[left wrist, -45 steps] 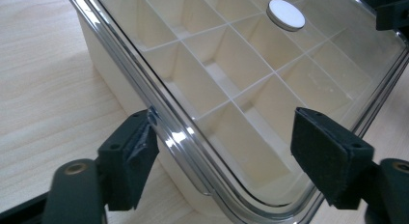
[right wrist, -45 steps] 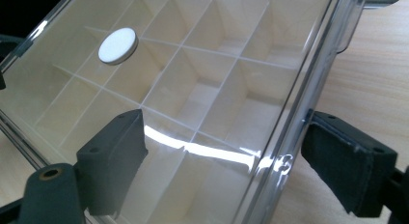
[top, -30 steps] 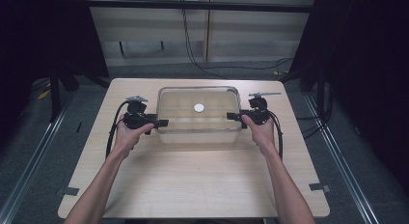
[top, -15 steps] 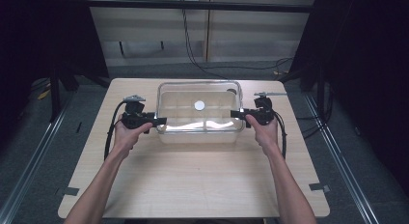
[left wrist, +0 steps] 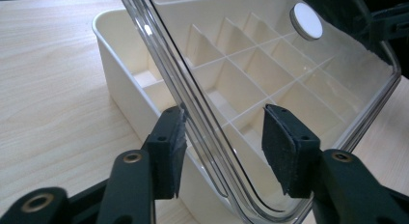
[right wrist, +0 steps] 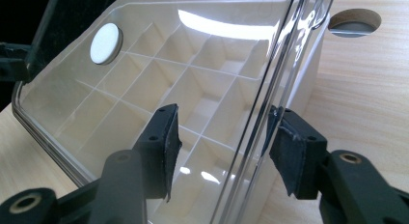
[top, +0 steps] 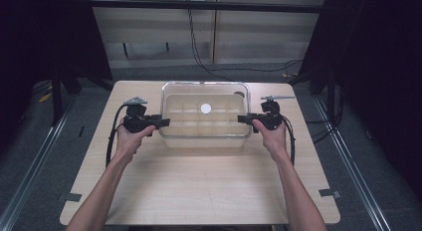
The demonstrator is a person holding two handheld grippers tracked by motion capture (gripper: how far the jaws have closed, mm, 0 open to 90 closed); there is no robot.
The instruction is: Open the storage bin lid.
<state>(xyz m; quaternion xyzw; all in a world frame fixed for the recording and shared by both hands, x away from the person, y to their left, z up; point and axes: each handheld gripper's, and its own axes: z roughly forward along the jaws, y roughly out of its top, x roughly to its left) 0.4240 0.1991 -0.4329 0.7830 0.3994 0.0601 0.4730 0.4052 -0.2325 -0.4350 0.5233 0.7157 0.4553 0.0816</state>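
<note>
You are at the lid-lifting step: both grippers have the clear lid [top: 204, 97] of the divided box [top: 205, 136] by its short ends, and the lid already stands off the box. The box sits at the middle of the table's [top: 199, 191] far edge, with the lid above it, tilted in both gripper views.

Your left gripper [top: 160, 122] straddles the lid's left rim; its jaws have just been closing. In the left gripper view one pad [left wrist: 173, 151] looks to touch the rim while the other pad [left wrist: 284, 151] stands off it, so I cannot tell whether the grip is firm. Your right gripper [top: 244, 119] straddles the right rim with narrowed jaws that have just closed in; there too one pad [right wrist: 284, 147] seems to meet the rim and the other [right wrist: 166, 147] hangs clear.

Next, I would finish both grips before you carry the lid, keep the two ends level, and bring it to a bare part of the table near the front edge.

Against a second ago, the lid has come up from the box, its white disc [top: 205, 108] sits farther from you in the high view, and both pairs of jaws are narrower.
</note>
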